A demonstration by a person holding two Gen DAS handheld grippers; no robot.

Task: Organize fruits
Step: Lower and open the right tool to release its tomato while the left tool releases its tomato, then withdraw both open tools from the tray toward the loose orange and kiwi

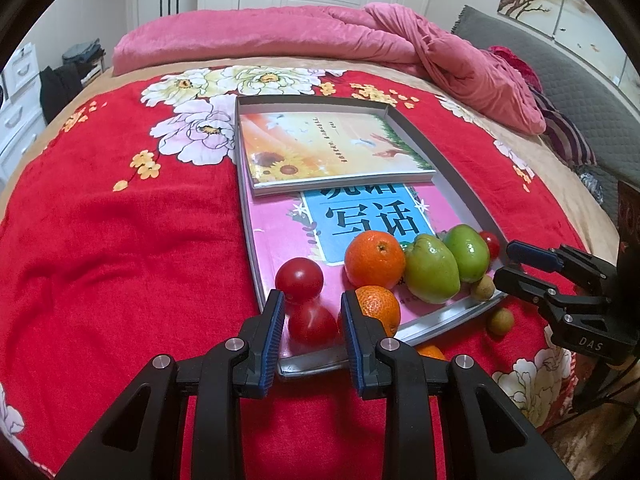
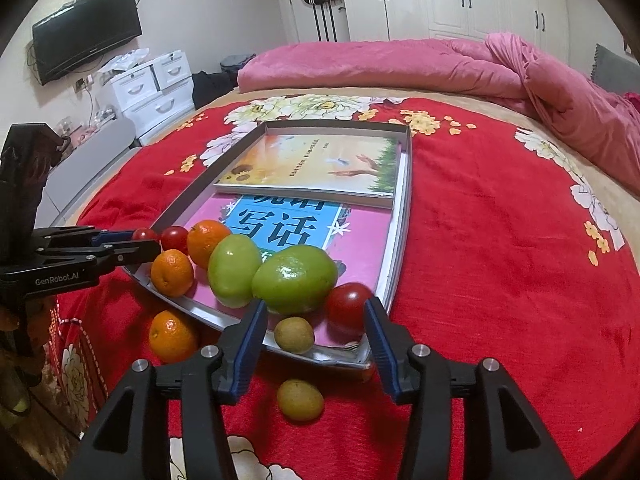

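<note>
A silver tray (image 1: 452, 176) on the red flowered blanket holds two books and fruit along its near edge. My left gripper (image 1: 312, 297) is shut on a red tomato (image 1: 312, 322) inside the tray's near corner, with a second tomato (image 1: 300, 278) just behind it. To the right lie a small orange (image 1: 378, 306), a big orange (image 1: 374, 258) and two green fruits (image 1: 430, 268). My right gripper (image 2: 316, 303) stands open over the tray's other corner, with a small brown fruit (image 2: 294, 334) and a tomato (image 2: 346, 306) between its fingers, gripping neither.
Outside the tray, on the blanket (image 2: 500, 260), lie an orange (image 2: 172, 336) and another small brown fruit (image 2: 300, 400). A sunflower book (image 1: 332, 148) fills the tray's far half. A pink quilt (image 1: 280, 36) is bunched at the far side of the bed.
</note>
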